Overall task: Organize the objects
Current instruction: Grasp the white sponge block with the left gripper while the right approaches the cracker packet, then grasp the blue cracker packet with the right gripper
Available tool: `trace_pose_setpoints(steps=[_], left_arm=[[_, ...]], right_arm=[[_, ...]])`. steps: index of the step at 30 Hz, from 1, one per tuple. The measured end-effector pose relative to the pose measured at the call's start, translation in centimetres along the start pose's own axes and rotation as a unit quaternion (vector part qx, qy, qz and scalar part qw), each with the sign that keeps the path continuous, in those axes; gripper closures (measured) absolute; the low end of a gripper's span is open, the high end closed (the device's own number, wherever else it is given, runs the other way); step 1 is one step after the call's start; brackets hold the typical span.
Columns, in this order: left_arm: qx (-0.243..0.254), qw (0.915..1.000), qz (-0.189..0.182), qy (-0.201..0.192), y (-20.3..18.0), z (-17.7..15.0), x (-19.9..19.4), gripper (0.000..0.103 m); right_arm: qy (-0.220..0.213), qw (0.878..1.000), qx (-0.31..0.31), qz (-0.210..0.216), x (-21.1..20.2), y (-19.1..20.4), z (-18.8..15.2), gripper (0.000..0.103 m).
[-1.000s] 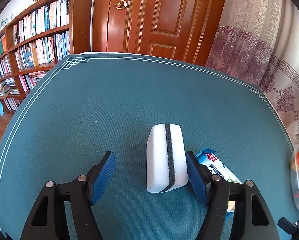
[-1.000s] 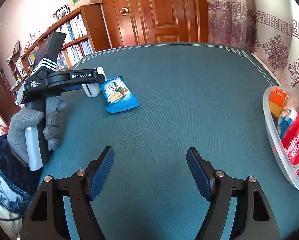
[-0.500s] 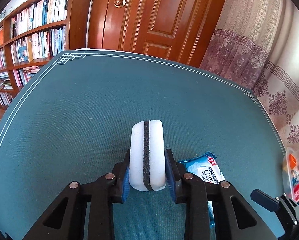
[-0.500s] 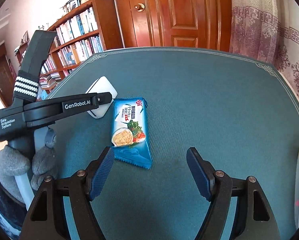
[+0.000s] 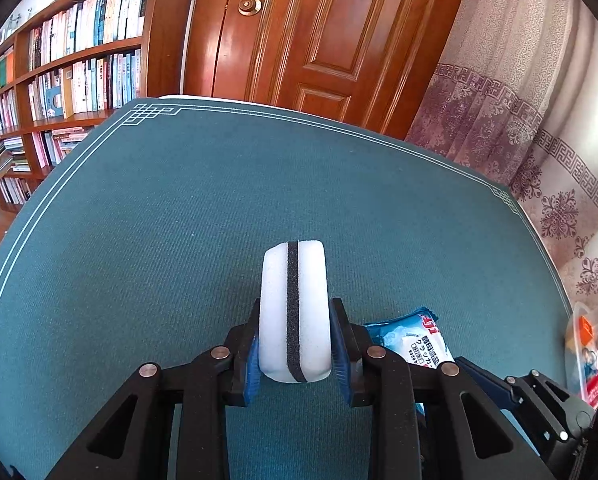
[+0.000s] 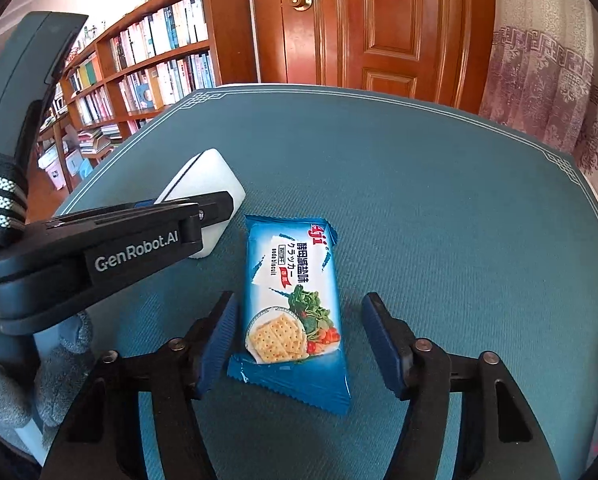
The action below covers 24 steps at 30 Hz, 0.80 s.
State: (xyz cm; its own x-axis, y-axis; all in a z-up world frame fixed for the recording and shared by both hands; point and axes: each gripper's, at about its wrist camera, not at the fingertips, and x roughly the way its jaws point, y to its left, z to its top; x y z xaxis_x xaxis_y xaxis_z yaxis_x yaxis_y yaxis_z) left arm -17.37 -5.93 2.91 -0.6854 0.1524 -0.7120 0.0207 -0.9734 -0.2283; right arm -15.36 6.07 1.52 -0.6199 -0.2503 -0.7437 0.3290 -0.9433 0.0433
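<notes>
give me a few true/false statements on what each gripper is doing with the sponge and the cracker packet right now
1. The left gripper is shut on the white sponge. True.
2. The right gripper has its jaws closed on the cracker packet. False: the jaws are open, one on each side of the packet, which lies flat on the green table mat.
3. The sponge has a dark strip down its middle. True.
4. The cracker packet is red. False: it is blue, with a picture of crackers and vegetables.
5. The sponge lies to the right of the packet in the right wrist view. False: it is to the packet's left, beside it.
</notes>
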Motion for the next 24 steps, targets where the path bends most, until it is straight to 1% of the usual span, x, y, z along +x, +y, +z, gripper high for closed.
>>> trace_pose_setpoints(steps=[1,2,3,5,13,24], left_arm=[[0.000,1.0000,0.000,0.000,0.1,0.0,0.0,0.072],[0.001,1.0000,0.001,-0.001,0.1,0.0,0.0,0.072],[0.002,1.0000,0.001,-0.001,0.0,0.0,0.0,0.072],[0.005,1.0000,0.002,-0.002,-0.1,-0.1,-0.1,0.072],[0.011,0.9999,0.001,-0.007,-0.7,-0.3,-0.5,0.072],[0.048,0.9985,-0.001,-0.028,-2.8,-0.9,-1.9,0.072]], right_arm=[[-0.002,1.000,-0.002,-0.002,0.0,0.1,0.0,0.050],[-0.003,1.000,-0.004,-0.004,0.0,0.1,-0.1,0.055],[-0.003,1.000,-0.006,-0.006,-0.1,0.1,-0.2,0.057],[-0.004,1.000,-0.006,-0.006,-0.2,0.1,-0.4,0.059],[-0.005,1.000,0.012,-0.009,-1.7,-0.5,-1.9,0.060],[-0.006,0.999,0.050,-0.020,-4.9,-2.0,-4.9,0.060]])
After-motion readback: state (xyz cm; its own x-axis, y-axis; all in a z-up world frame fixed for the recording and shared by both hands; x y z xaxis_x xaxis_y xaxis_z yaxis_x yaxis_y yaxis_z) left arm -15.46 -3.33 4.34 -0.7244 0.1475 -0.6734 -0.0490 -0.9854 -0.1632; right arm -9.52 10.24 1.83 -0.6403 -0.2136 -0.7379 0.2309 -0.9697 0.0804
